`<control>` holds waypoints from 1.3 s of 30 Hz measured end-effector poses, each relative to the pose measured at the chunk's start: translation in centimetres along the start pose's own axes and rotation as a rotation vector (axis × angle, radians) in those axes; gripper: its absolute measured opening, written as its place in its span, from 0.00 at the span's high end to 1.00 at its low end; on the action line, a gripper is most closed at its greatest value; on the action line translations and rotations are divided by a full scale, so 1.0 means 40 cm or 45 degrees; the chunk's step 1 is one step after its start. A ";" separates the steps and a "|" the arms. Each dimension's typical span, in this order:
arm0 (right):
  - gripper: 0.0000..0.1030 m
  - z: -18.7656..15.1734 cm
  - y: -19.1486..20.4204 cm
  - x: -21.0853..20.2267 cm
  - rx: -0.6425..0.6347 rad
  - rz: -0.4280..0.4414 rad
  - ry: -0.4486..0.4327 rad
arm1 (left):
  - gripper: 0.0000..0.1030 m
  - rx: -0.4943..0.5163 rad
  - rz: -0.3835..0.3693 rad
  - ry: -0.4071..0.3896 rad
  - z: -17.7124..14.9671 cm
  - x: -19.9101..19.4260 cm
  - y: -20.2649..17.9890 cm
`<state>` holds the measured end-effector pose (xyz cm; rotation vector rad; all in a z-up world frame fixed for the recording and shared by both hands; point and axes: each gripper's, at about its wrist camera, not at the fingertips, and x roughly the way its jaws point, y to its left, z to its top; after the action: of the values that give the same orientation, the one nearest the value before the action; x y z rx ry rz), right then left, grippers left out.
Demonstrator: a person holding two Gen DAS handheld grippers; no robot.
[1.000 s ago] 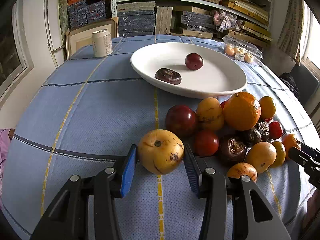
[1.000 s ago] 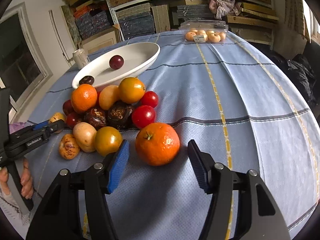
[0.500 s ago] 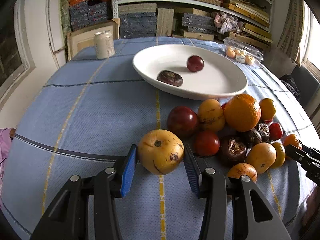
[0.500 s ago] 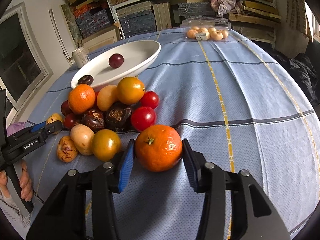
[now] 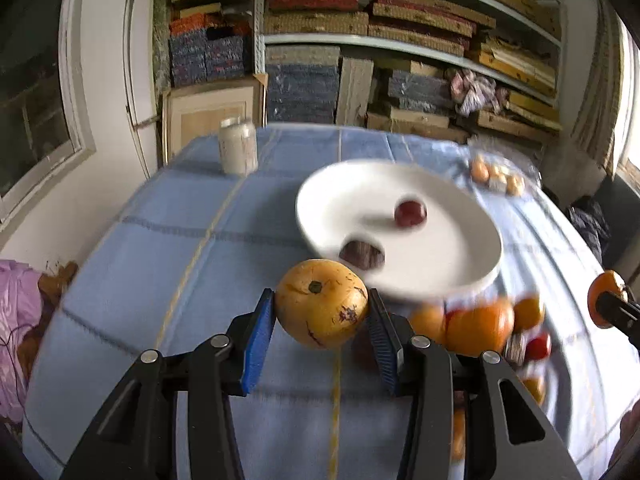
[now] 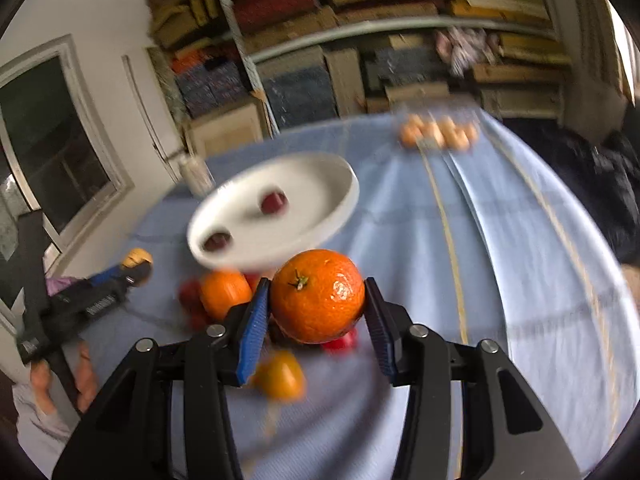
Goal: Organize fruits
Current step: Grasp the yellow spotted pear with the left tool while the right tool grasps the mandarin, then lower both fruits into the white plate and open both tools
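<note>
While left hand-held gripper (image 5: 322, 320) clamps yellow fruit (image 5: 321, 303), right hand-held gripper (image 6: 316, 312) clamps orange (image 6: 318, 295); both seemingly airborne, background blurred.

The left gripper (image 5: 322, 336) is black, with two long arms that spread apart like a letter V. Each arm has shiny round silver screws. Its fingers (image 5: 258, 338) have bright blue bumpy pads. The right gripper (image 6: 316, 326) looks just the same. Seen from the right camera, the left one has small white letters on its side, too blurry to read. A hand (image 6: 60, 384) with a pale sleeve is near the left edge.
</note>
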<state>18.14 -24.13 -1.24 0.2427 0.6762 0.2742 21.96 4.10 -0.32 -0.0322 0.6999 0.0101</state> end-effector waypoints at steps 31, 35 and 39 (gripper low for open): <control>0.55 0.131 0.059 0.221 0.005 0.028 -0.001 | 0.42 -0.014 0.007 -0.029 0.098 0.124 -0.032; 0.48 0.111 0.055 0.134 -0.006 0.031 -0.108 | 0.42 -0.051 -0.066 -0.008 0.045 0.073 0.003; 0.47 0.009 0.050 0.090 -0.054 -0.016 -0.094 | 0.42 0.018 -0.048 0.054 -0.024 0.058 -0.004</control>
<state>20.73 -21.15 -2.45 0.2072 0.5979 0.2656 23.11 3.90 -2.55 -0.0322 0.7415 -0.0320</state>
